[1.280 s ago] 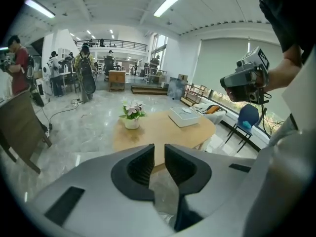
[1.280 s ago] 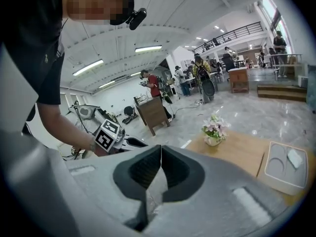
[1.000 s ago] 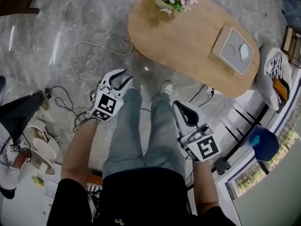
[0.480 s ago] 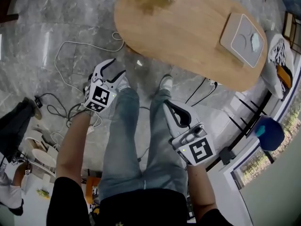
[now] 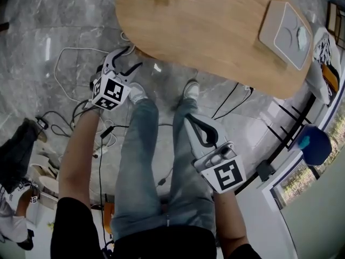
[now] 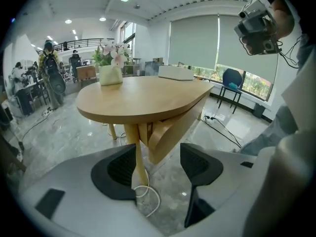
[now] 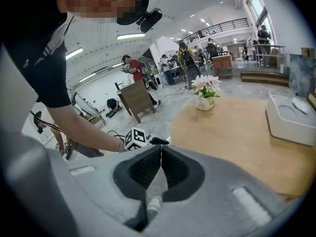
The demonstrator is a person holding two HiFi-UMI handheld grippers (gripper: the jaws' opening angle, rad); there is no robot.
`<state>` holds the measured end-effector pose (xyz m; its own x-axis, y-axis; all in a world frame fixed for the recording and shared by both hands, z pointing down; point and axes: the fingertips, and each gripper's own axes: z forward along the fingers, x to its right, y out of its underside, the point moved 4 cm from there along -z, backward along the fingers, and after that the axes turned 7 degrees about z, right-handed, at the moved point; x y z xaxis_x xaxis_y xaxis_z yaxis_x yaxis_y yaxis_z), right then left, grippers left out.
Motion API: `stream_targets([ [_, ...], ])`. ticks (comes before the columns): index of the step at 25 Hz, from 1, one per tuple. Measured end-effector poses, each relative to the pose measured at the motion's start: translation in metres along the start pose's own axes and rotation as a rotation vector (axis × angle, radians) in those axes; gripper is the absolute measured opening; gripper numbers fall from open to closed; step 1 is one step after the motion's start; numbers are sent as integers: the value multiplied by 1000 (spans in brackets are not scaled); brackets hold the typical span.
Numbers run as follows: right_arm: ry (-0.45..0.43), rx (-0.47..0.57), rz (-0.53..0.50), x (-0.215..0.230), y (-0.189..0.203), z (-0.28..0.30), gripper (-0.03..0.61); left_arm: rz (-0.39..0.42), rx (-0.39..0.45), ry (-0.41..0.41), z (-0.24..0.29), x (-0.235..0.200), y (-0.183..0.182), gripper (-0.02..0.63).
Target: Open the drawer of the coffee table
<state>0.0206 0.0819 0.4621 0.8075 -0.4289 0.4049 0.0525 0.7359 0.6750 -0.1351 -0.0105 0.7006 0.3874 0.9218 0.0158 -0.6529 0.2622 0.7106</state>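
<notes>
My left hand-held gripper (image 5: 128, 58), jaws just opened wide with nothing between them, sits beside the coffee table's (image 5: 205, 26) near edge, just ahead of my feet (image 5: 190, 89); my right hand-held gripper (image 5: 190, 120) is pinched closed, empty, above my right leg (image 5: 175, 169)

One wooden coffee table (image 5: 215, 31) fills the upper middle of the head view, with one grey tray (image 5: 285, 32) on it at the upper right, and the left gripper view adds one pot of flowers (image 6: 110, 75) on that same top. There are two grippers in the middle of the frame: the left gripper (image 5: 126, 58) and the right gripper (image 5: 190, 118). Between them show two shoes, one shoe (image 5: 137, 92) and a second shoe (image 5: 191, 88) — and one blue chair (image 5: 312, 144) sits at the right edge.
</notes>
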Motion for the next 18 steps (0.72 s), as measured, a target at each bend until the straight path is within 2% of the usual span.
stream_targets([
  [8,25,-5,26,13,16,-7,0,159,-3,89,32,-5,-4,278],
  [10,30,-7,33,15,20,-8,0,191,6,104,36,-2,-7,248],
  [11,32,-6,35,16,21,-9,0,207,9,107,37,-1,-9,197],
  [12,33,-6,37,17,23,-9,0,220,12,108,38,0,-10,173],
  [18,39,-11,48,21,27,-10,0,237,12,139,40,0,-11,159],
])
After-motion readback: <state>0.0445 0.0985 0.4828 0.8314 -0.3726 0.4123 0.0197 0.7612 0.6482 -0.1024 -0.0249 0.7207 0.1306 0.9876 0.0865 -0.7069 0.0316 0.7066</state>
